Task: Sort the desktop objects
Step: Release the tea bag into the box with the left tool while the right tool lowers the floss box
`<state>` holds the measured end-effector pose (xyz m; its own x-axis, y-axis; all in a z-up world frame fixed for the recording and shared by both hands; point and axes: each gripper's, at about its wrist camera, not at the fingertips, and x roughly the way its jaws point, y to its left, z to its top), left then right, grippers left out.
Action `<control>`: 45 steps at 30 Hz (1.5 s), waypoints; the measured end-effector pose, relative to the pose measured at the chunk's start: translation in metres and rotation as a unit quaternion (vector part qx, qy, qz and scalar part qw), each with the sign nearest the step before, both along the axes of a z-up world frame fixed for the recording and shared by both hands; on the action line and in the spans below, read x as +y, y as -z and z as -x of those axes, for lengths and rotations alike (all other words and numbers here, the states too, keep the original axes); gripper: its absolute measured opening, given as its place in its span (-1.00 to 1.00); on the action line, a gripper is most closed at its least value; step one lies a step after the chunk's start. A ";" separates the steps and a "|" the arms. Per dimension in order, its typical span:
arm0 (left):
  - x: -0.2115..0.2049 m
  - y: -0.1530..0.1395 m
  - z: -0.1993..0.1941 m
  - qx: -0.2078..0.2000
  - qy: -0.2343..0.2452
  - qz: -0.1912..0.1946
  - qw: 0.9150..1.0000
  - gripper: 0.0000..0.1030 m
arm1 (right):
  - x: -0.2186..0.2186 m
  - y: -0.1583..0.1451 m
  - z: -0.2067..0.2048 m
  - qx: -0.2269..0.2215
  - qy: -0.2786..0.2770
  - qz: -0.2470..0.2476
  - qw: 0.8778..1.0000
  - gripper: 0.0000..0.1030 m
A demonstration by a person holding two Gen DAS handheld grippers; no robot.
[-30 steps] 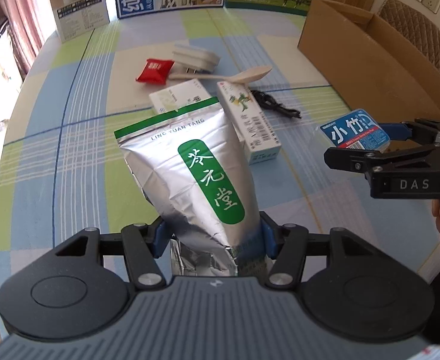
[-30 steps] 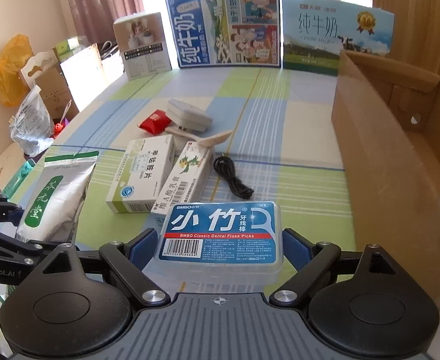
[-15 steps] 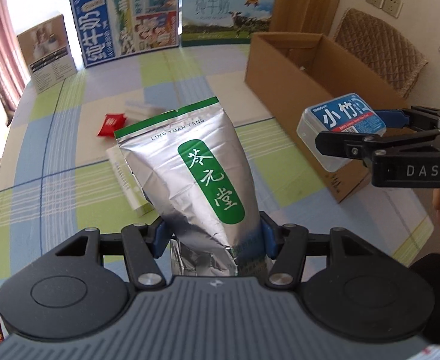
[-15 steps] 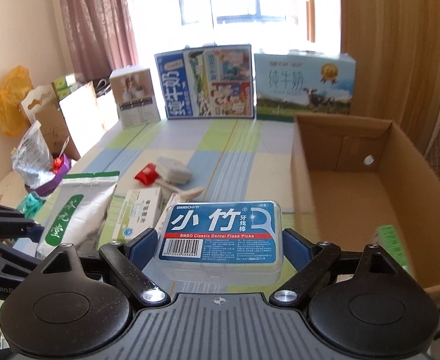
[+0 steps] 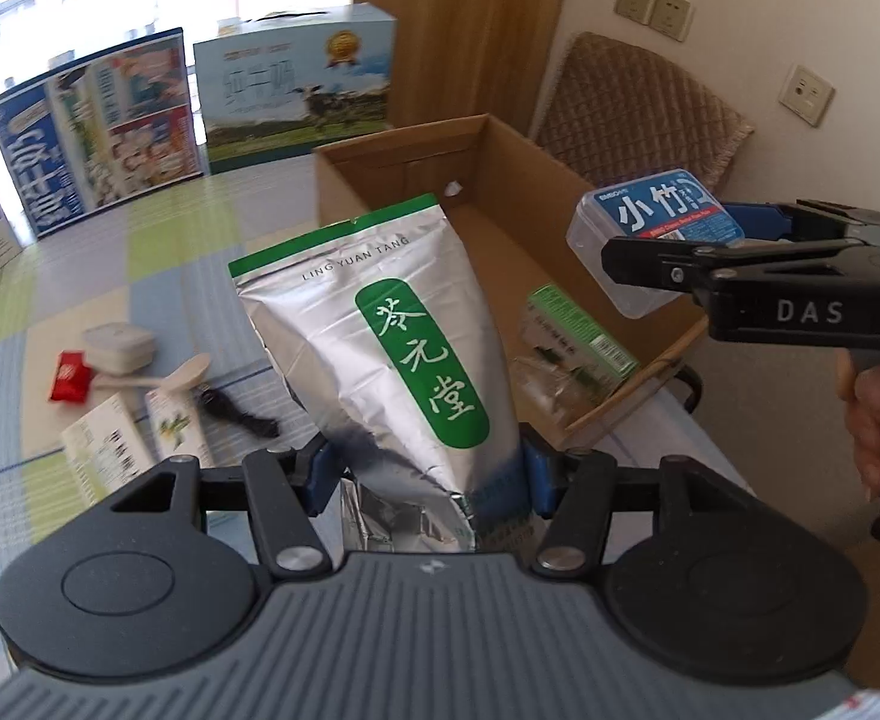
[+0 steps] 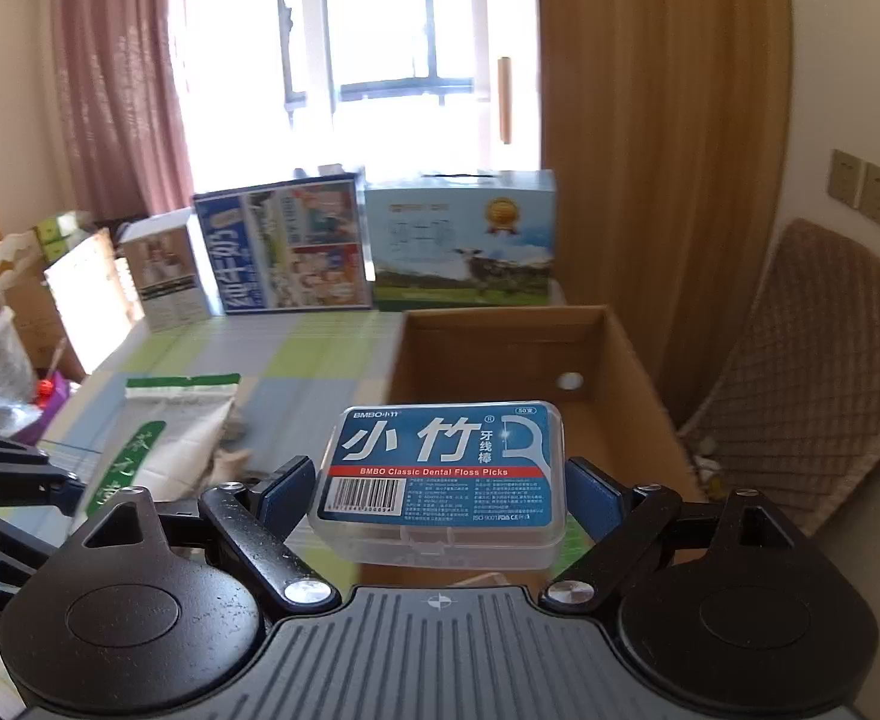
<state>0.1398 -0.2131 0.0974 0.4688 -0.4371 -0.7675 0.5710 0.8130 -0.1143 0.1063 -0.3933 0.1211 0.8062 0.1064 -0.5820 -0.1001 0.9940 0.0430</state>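
The left tool (image 5: 425,471) clamps a silver tea pouch (image 5: 380,348) upright above the surface (image 5: 158,252). At three o'clock, the right tool (image 6: 440,489) grips a floss-pick box (image 6: 446,474), the cardboard box (image 6: 503,348) at twelve o'clock beyond.

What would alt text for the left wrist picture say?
A silver tea pouch is clamped in the left gripper above an open cardboard box. At right, the right gripper holds a floss pick box.

Bkgd: milk cartons (image 6: 461,240) at table's far edge, wicker chair (image 6: 824,372), curtains (image 6: 116,72), window (image 6: 404,24).
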 end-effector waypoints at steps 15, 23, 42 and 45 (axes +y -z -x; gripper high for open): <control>-0.096 -0.007 -0.061 0.002 0.038 0.027 0.999 0.05 | -0.083 0.018 -0.033 0.031 0.053 0.003 0.998 0.67; -0.117 0.006 -0.095 0.013 0.045 0.036 0.998 -0.03 | -0.097 0.034 -0.052 0.045 0.054 0.005 0.998 0.67; -0.084 0.026 -0.091 0.008 0.011 0.019 1.000 -0.15 | -0.087 0.058 -0.066 0.068 0.023 -0.018 0.997 0.67; -0.077 0.028 -0.087 0.007 0.011 0.015 1.000 -0.09 | -0.086 0.060 -0.068 0.077 0.015 -0.037 0.996 0.72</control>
<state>0.2267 -0.2897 0.0699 0.4483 -0.4698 -0.7604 0.5874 0.7961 -0.1456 0.1746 -0.4792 0.0608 0.7112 0.1304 -0.6908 -0.0562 0.9901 0.1290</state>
